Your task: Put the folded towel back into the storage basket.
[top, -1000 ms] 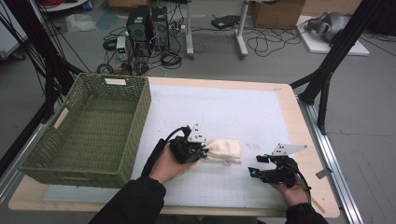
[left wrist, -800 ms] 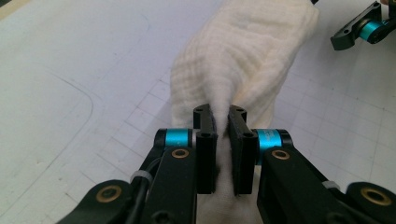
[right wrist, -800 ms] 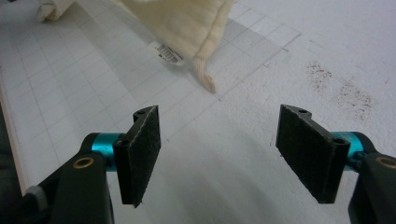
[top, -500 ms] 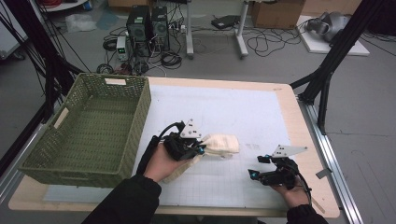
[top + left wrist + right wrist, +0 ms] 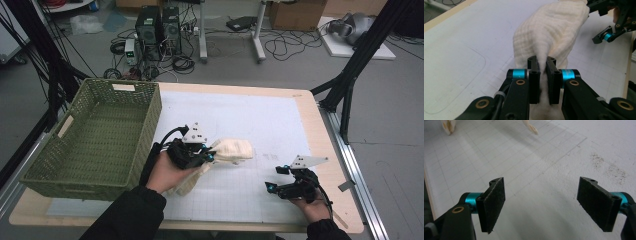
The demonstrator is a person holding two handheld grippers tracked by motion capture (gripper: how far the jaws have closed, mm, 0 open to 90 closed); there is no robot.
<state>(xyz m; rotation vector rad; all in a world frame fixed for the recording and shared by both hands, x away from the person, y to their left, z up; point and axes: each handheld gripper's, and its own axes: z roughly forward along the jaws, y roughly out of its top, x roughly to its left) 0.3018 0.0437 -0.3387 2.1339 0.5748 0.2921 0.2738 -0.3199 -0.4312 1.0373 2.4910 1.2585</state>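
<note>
Left tool [image 5: 541, 75] pinches soft, crinkled cream cloth [image 5: 554, 32]; right tool [image 5: 541, 205] gapes, just widened.

In the left gripper view the cream cloth [image 5: 554, 32] runs off the top and bottom edges, and its pinched fold is hidden between the fingers [image 5: 534, 80]. In the high view the person's forearms are cut off at the bottom edge
</note>
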